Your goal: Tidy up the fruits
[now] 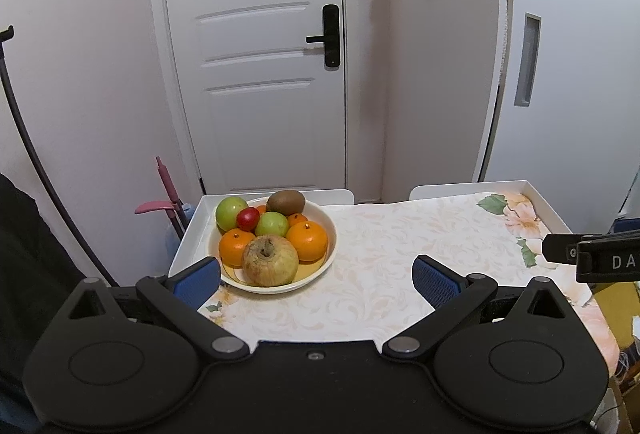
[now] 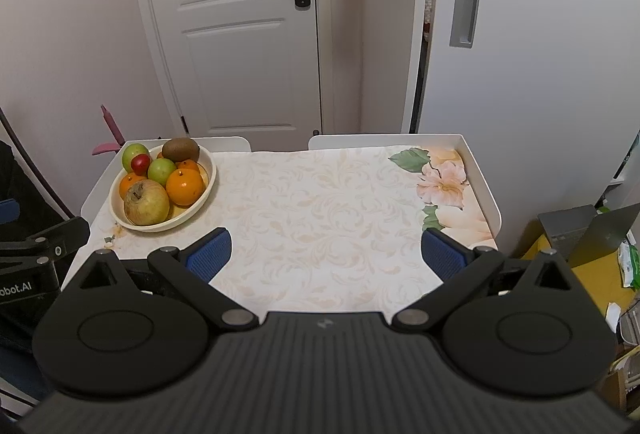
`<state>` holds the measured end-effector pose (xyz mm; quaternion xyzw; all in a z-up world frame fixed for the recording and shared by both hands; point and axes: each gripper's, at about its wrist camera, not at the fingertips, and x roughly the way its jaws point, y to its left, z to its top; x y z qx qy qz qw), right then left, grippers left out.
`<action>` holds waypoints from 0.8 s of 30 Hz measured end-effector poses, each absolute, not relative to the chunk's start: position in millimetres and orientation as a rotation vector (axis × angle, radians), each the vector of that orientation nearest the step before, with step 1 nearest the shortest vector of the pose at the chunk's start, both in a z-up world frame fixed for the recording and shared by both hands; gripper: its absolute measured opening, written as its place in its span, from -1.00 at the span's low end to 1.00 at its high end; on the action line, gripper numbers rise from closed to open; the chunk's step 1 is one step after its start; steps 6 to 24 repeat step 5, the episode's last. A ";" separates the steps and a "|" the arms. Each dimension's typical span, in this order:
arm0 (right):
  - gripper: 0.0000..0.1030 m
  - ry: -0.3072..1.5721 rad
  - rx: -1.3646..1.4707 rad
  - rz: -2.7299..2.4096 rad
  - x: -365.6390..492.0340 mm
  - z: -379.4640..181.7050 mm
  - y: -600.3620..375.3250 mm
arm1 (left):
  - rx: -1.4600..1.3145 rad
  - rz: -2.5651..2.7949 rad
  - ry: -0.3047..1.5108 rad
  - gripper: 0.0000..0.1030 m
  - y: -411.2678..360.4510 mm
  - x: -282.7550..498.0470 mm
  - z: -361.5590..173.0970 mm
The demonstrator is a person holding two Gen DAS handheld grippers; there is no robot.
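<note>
A cream bowl (image 1: 320, 268) (image 2: 202, 200) stands at the table's far left corner, piled with fruit. A wrinkled yellow apple (image 1: 271, 260) (image 2: 146, 203) lies at its front, oranges (image 1: 307, 240) (image 2: 184, 186) beside it, green apples (image 1: 231, 212) (image 2: 161, 171), a small red fruit (image 1: 248, 218) (image 2: 140, 163) and a kiwi (image 1: 286, 202) (image 2: 181, 149) behind. My left gripper (image 1: 316, 280) is open just short of the bowl, with nothing between its blue pads. My right gripper (image 2: 326, 254) is open and empty over the middle of the table.
The table (image 2: 328, 202) has a floral cloth and a raised white rim (image 2: 482, 178). A white door (image 1: 256, 54) stands behind it. Pink-handled tools (image 1: 168, 194) lean at the far left. Boxes and a laptop (image 2: 600, 234) sit to the right of the table.
</note>
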<state>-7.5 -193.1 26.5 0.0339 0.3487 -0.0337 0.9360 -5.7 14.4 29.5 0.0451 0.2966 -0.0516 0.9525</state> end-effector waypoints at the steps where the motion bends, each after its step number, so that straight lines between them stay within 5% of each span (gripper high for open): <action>1: 1.00 0.713 0.069 -0.068 -6.2 26.2 -193.5 | 0.090 -0.106 0.602 1.00 14.0 -5.0 29.4; 24: 1.00 0.714 0.070 -0.066 -3.9 25.2 -193.3 | 0.086 -0.104 0.602 1.00 12.4 -2.8 29.0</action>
